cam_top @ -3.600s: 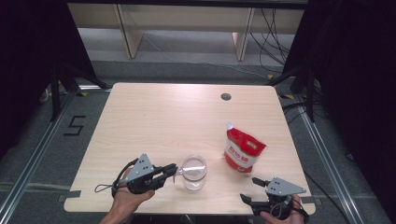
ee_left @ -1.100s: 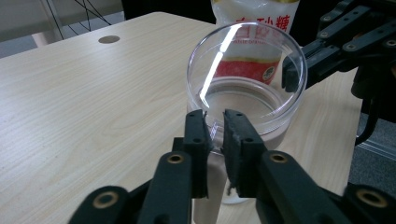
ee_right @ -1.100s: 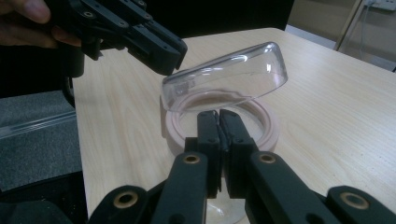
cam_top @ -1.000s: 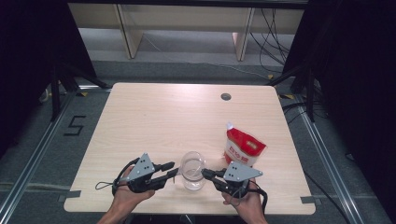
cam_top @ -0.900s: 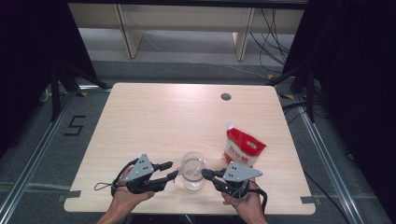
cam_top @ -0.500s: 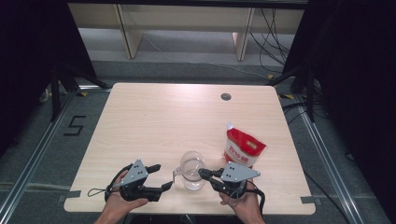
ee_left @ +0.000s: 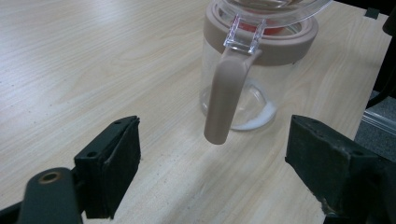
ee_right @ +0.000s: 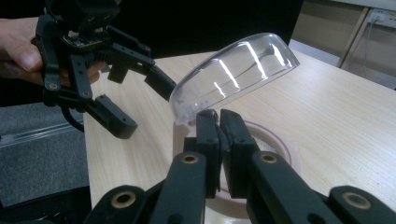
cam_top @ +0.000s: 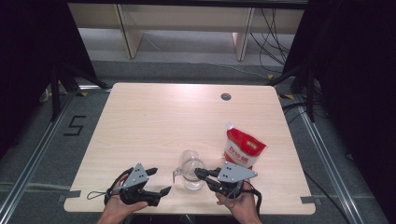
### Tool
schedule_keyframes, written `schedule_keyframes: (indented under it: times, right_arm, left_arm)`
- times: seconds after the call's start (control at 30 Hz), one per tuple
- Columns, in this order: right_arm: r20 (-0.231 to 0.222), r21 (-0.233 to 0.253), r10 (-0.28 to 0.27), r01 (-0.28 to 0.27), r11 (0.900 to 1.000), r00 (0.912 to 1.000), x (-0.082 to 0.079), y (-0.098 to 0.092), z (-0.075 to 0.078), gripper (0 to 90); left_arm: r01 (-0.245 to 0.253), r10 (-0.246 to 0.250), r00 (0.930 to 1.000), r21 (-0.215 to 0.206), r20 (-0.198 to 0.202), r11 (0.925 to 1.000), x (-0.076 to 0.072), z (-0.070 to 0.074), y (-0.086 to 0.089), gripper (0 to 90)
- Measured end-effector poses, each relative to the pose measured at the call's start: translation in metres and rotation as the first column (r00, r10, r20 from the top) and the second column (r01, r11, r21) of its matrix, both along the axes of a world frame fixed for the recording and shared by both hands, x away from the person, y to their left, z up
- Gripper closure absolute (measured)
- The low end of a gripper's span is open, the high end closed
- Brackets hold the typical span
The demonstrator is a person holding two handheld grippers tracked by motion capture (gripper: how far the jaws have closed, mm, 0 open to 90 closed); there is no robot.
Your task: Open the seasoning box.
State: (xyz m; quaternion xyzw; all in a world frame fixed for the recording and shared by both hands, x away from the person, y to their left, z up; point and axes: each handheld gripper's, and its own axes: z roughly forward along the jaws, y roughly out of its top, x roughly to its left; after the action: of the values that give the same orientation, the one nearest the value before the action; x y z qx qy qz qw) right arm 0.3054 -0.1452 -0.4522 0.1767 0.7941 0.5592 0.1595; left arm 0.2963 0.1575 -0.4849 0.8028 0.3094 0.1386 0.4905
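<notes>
Wooden table [cam_top: 154, 121], jug [cam_top: 190, 169] sitting near the front edge, red bag [cam_top: 243, 148] just beside it. Right gripper [ee_right: 219, 135] is pinching the rim, propping the clear lid [ee_right: 233, 77] up. Left gripper [ee_left: 210, 154], jaws wide apart, is lining up on the handle [ee_left: 224, 95], probably to steady it.

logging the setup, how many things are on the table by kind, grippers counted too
jug: 1, clear, with a beige handle and its clear lid tipped up
pouch: 1, red and white
grippers: 2, left gripper open, right gripper shut at the lid's edge
total: 4
</notes>
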Motion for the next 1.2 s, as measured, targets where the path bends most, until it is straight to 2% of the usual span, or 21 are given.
schedule_keyframes:
  times: [0.03,0.07,0.13,0.2,0.23,0.4,0.47,0.5,0.53,0.63,0.77,0.8,0.87,0.97,1.0,1.07,1.1,1.2]
  right_arm:
    - [-0.004,0.001,0.001,-0.001,1.000,1.0000,0.000,0.000,0.000,86.7]
    - [0.008,0.000,0.002,-0.002,1.000,1.0000,0.000,0.001,0.000,86.7]
    - [0.001,0.002,0.006,-0.006,1.000,1.0000,0.000,0.002,0.000,86.7]
    - [0.002,0.004,0.003,-0.003,1.000,1.0000,-0.001,0.003,0.000,86.6]
    - [0.000,0.015,-0.003,0.003,1.000,1.0000,-0.001,0.004,0.000,86.5]
    - [0.007,0.002,0.012,-0.012,1.000,0.9999,-0.001,0.005,0.001,86.4]
    - [0.009,0.008,0.016,-0.016,1.000,0.9998,-0.002,0.007,0.001,86.4]
    - [0.008,0.017,0.008,-0.008,1.000,0.9999,-0.002,0.008,0.001,86.4]
    - [0.007,0.020,0.022,-0.022,1.000,0.9997,-0.002,0.009,0.001,86.3]
    - [0.009,0.007,0.030,-0.030,1.000,0.9995,-0.002,0.010,0.002,86.1]
    - [0.010,0.011,0.031,-0.031,0.999,0.9995,-0.004,0.014,0.002,86.0]
    - [0.010,0.024,0.048,-0.048,0.999,0.9988,-0.003,0.015,0.002,86.0]
    - [0.009,0.009,0.039,-0.039,0.999,0.9992,-0.004,0.016,0.002,85.9]
    - [0.000,0.013,0.042,-0.042,0.999,0.9991,-0.004,0.019,0.001,85.7]
    - [0.000,0.013,0.050,-0.050,0.999,0.9987,-0.004,0.020,0.001,85.7]
    - [0.009,0.014,0.045,-0.045,0.999,0.9990,-0.005,0.022,0.000,85.6]
    - [-0.010,0.008,0.053,-0.053,0.999,0.9985,-0.006,0.023,0.001,85.5]
    - [0.007,0.009,0.054,-0.054,0.998,0.9985,-0.005,0.025,0.000,85.2]
  left_arm:
    - [0.003,-0.003,0.9999,0.012,0.013,0.9999,0.001,0.000,0.001,17.6]
    - [0.003,-0.003,0.9999,0.014,0.015,0.9999,0.001,0.000,0.001,17.6]
    - [0.000,0.000,0.9999,0.022,0.014,0.9998,0.001,0.000,0.002,17.6]
    - [-0.017,0.017,0.9999,0.010,-0.003,0.9998,0.000,-0.001,0.002,17.6]
    - [-0.016,0.016,0.9999,0.011,0.000,0.9998,0.000,-0.001,0.002,17.6]
    - [-0.015,0.015,0.9999,0.003,-0.008,0.9999,0.000,-0.003,0.001,17.6]
    - [-0.015,0.015,0.9999,0.022,-0.005,0.9997,0.000,-0.003,0.002,17.7]
    - [-0.015,0.015,0.9999,0.018,-0.005,0.9997,0.001,-0.003,0.002,17.7]
    - [-0.004,0.003,0.9999,0.024,0.012,0.9997,0.002,-0.004,0.003,17.7]
    - [-0.006,0.006,1.0000,0.015,0.002,0.9999,0.002,-0.004,0.003,17.7]
    - [-0.001,0.001,1.0000,0.024,0.006,0.9997,0.003,-0.005,0.003,17.7]
    - [0.002,-0.002,1.0000,0.027,0.008,0.9996,0.003,-0.005,0.003,17.7]
    - [0.001,-0.001,1.0000,0.021,0.004,0.9998,0.003,-0.005,0.003,17.8]
    - [-0.003,0.003,1.0000,0.030,-0.002,0.9996,0.002,-0.006,0.002,17.8]
    - [-0.009,0.009,0.9998,0.017,-0.020,0.9998,0.001,-0.006,0.002,17.8]
    - [-0.008,0.008,0.9998,0.014,-0.019,0.9999,0.001,-0.006,0.001,17.6]
    - [-0.009,0.010,0.9998,0.020,-0.018,0.9998,0.001,-0.006,0.001,17.4]
    - [-0.006,0.007,0.9997,0.010,-0.023,0.9999,0.001,-0.007,0.001,15.7]
